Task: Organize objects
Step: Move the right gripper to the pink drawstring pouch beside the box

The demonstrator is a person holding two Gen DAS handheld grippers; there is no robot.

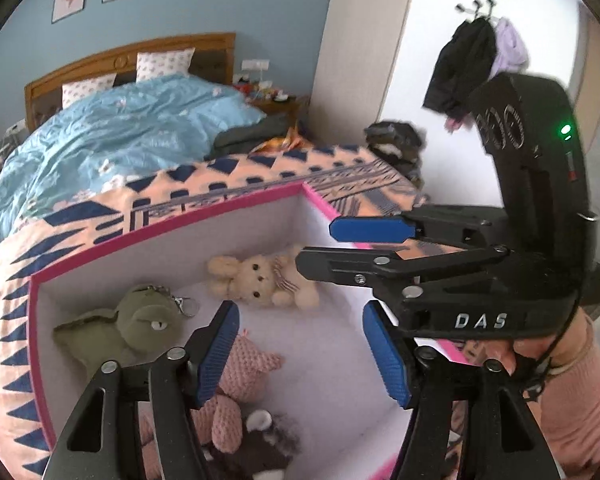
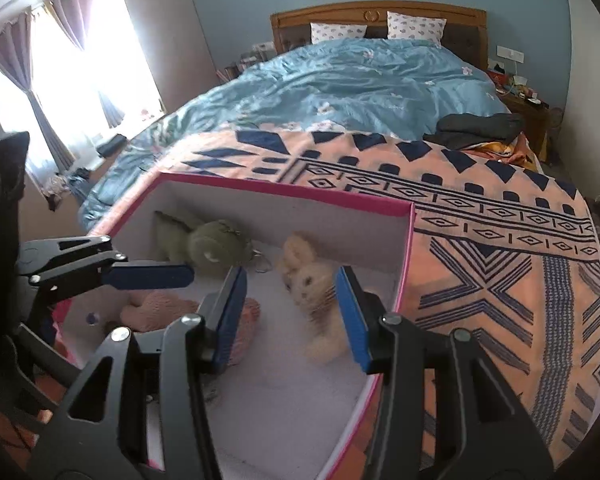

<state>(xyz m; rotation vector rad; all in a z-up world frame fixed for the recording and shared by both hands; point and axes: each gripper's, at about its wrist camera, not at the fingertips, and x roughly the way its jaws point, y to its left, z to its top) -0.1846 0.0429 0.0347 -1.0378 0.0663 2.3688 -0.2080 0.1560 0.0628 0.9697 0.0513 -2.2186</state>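
Four soft toys lie in the pink-rimmed box (image 1: 172,222) in the left wrist view: a green plush (image 1: 118,330) at lower left, a cream bunny (image 1: 262,280) near the middle, a pink knitted plush (image 1: 240,376) below it, and a dark furry toy (image 1: 256,440) at the bottom edge. The box sits on the bed's patterned blanket (image 1: 260,168), where no stray toys show, so the sorting looks nearly finished, though what lies outside the frame is unknown. The left gripper (image 1: 304,354) hangs over the box with its fingers about half open and nothing between them. The right gripper (image 1: 350,246) reaches in from the right of the frame, held by a hand (image 1: 540,356), its fingers apart and empty.

In the right wrist view the box (image 2: 284,190) fills the lower centre. The right gripper (image 2: 292,318) hovers above the bunny (image 2: 312,284), fingers narrowly parted and not pressing it; the toy looks blurred. The left gripper (image 2: 152,274) shows at left, near the green plush (image 2: 208,246) and pink plush (image 2: 156,310).
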